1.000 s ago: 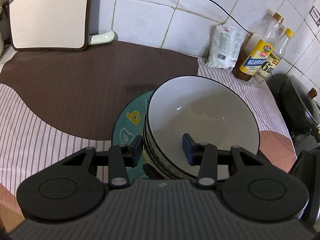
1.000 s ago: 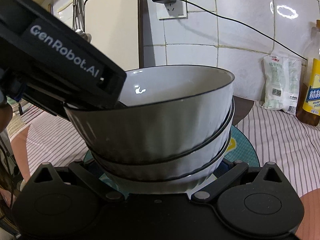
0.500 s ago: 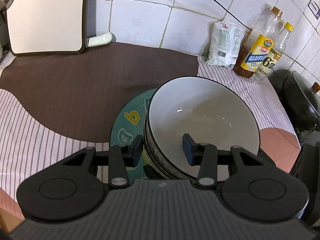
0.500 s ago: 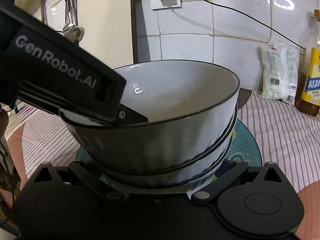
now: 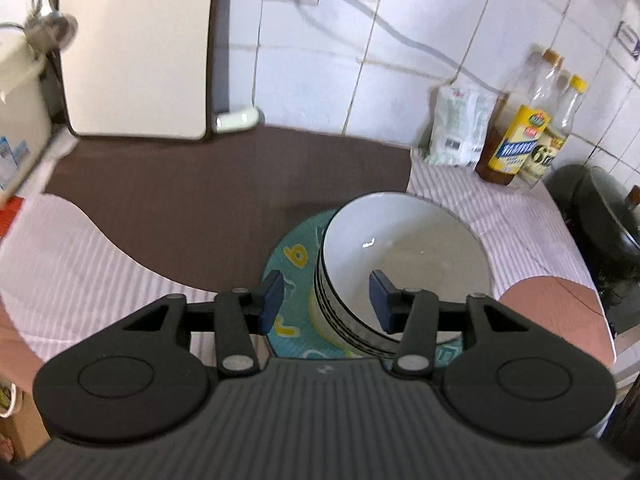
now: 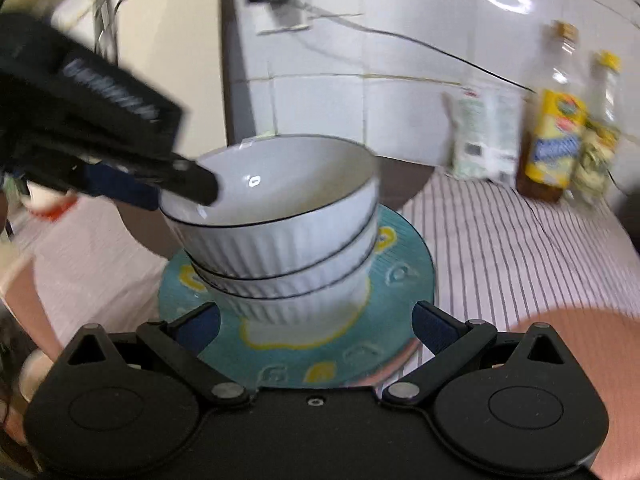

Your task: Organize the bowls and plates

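While astride bowl rim (image 5: 326,280), left fingers (image 5: 272,294) apart.

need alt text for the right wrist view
Three stacked white ribbed bowls sit on a teal plate, with the left claw straddling the top bowl's rim. The open right claw frames the plate's near edge; bottles stand by the tiled wall.

Both grippers (image 5: 324,300) (image 6: 316,328) spread wide.

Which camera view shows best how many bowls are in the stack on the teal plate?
The right wrist view: it sees the bowl stack from the side, three rims one above another on the teal plate. The left wrist view looks down into the top bowl, so the lower rims crowd together.
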`<state>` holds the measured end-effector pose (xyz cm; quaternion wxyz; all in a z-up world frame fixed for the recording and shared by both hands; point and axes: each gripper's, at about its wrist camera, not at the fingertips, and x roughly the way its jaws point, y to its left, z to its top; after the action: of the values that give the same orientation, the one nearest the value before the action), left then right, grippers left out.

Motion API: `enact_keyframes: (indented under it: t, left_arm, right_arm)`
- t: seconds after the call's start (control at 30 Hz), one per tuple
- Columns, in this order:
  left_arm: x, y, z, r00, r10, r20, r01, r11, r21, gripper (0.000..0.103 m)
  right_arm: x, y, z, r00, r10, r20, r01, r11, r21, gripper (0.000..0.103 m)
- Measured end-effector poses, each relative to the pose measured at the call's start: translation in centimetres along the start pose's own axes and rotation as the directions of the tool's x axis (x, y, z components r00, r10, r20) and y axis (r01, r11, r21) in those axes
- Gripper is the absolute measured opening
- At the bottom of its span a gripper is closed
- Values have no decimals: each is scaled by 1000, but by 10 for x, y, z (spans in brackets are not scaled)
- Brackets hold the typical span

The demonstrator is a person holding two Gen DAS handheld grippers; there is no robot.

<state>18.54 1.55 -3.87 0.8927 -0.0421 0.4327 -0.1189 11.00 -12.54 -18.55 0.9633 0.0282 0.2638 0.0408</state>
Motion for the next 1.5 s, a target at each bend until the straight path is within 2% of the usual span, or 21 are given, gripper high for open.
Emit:
enact_keyframes:
  t: [0.17, 0.27, 0.37, 0.5, 0.73, 0.83, 0.97, 1.07, 1.17, 1.33, 1.5]
  left_arm:
    - [-45, -6, 0, 998, 13, 56, -16, 999, 39, 58]
    - [-70, -6, 0, 997, 12, 77, -15, 999, 39, 60]
    - [-89, -7, 0, 995, 12, 100, -17, 999, 45, 66]
    - [-105, -12, -3, 993, 14, 120, -20, 998, 51, 66]
    - [-128, -17, -14, 990, 31, 136, -39, 997, 61, 67]
    - [-133, -21, -21, 992, 42, 123, -51, 996, 72, 67]
    - [-142, -27, -30, 991, 60, 119, -71, 993, 95, 67]
    - [-149, -29, -35, 992, 63, 111, -74, 992, 99, 76]
    - [-157, -30, -42, 990, 69, 121, -82, 991, 105, 78]
    - [-168, -30, -52, 989, 75, 128, -89, 990, 105, 92]
    - [-176, -30, -61, 986, 91, 138, -106, 989, 107, 100]
  right_arm:
    - [-33, -6, 8, 999, -35, 31, 32, 996, 85, 103]
    - [-54, -8, 13, 997, -46, 64, 40, 995, 87, 103]
    - [-77, -7, 17, 988, -87, 129, 77, 994, 78, 103]
    - [-97, -17, 20, 976, -126, 178, 106, 987, 117, 103]
    - [-130, -25, 30, 975, -175, 136, 160, 981, 111, 103]
    - [-147, -25, 36, 979, -165, 118, 153, 982, 109, 103]
    - [-165, -18, 40, 976, -199, 86, 193, 979, 65, 103]
    - [-179, -11, 39, 974, -212, 79, 209, 977, 34, 103]
    - [-191, -8, 38, 978, -201, 51, 200, 979, 21, 103]
    - [-205, -8, 36, 982, -184, 44, 182, 982, 43, 103]
    - [-212, -11, 33, 981, -188, 44, 186, 981, 46, 103]
